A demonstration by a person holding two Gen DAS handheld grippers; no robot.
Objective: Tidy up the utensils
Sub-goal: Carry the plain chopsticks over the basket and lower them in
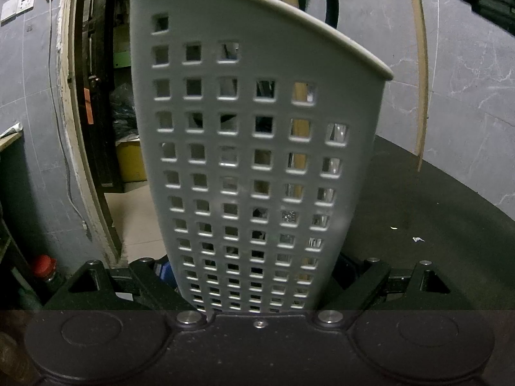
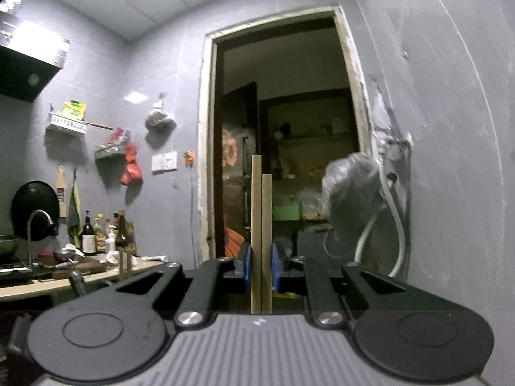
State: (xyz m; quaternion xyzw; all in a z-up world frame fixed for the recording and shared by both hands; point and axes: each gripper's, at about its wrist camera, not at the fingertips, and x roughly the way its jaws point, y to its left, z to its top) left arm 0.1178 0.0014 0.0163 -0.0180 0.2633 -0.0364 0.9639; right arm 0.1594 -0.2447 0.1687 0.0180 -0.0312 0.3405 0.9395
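— Two chopsticks [image 2: 261, 241] stood upright, pinched between the right gripper [image 2: 260, 268] pads?
— Yes. The left gripper [image 1: 254, 289] was clamped on the perforated grey utensil holder [image 1: 251, 160], above the dark table [image 1: 434, 225].

The basket [image 1: 251, 167] fills the left camera's view, hiding the left gripper's fingertips. Through its holes, the utensils inside show only as fragments (a pale stick, something shiny). The chopsticks' [image 2: 261, 241] lower ends vanish behind the right gripper's body.
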